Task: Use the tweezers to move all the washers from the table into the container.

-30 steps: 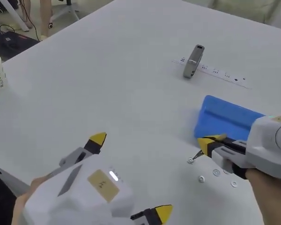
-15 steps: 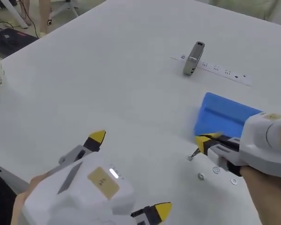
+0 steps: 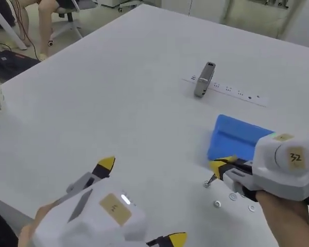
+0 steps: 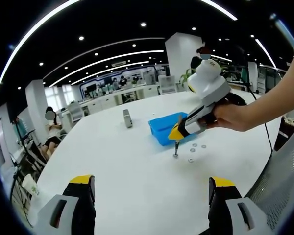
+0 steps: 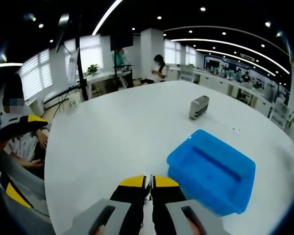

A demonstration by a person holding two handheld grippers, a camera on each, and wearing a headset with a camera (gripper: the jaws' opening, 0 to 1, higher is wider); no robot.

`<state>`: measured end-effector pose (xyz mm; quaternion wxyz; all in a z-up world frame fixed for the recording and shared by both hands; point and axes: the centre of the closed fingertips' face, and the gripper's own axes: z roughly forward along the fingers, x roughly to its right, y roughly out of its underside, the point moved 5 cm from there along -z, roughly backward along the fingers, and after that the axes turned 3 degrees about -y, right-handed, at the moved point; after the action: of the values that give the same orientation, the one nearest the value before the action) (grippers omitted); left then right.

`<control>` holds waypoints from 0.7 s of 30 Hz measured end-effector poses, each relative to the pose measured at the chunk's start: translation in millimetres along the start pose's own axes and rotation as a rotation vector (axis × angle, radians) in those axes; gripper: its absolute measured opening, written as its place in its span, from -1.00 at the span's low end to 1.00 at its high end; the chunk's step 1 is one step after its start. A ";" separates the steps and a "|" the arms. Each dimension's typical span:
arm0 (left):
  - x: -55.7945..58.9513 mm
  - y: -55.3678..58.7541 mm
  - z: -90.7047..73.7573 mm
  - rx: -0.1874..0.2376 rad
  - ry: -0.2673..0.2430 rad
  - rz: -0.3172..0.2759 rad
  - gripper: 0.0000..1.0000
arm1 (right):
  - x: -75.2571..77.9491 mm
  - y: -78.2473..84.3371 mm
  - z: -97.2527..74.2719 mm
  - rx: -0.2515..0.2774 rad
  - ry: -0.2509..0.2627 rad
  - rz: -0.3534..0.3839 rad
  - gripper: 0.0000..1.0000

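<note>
Evidently little is done: your right gripper (image 3: 220,165) fingers clench the tweezers (image 3: 212,178), tips on one washer (image 3: 207,184) just beside the blue container (image 3: 237,136). Three other washers (image 3: 217,204) lie on the worktop (image 3: 118,103). Your left gripper (image 3: 141,201) fingers are spread, idle.

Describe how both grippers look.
Left gripper: white boxy body, tan label, a lit white light, grey jaws tipped yellow. Right gripper: white rounded body marked 32 in yellow, dark jaws tipped yellow.
</note>
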<state>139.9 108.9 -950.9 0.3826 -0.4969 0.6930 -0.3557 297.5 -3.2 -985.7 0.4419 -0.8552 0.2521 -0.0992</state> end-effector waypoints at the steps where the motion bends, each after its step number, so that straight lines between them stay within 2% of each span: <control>1: -0.3 0.1 0.1 -0.001 -0.002 0.001 0.98 | 0.8 -2.0 -2.0 0.005 0.001 0.005 -0.99; 7: 1.0 -0.9 -0.4 0.006 0.014 -0.011 0.98 | 3.4 -10.3 -14.8 0.027 0.005 0.027 -0.99; 14: -0.3 -1.1 -1.2 0.012 0.004 -0.008 0.98 | 9.0 -15.7 -28.8 0.042 0.007 0.070 -0.99; 21: 2.5 -2.9 -2.8 0.021 0.012 0.015 0.98 | 10.8 -29.9 -40.4 0.051 0.015 0.043 -0.99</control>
<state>138.0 106.1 -947.5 0.3863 -0.4857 0.6950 -0.3630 301.2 -22.9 -938.3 0.4637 -0.8371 0.2714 -0.1027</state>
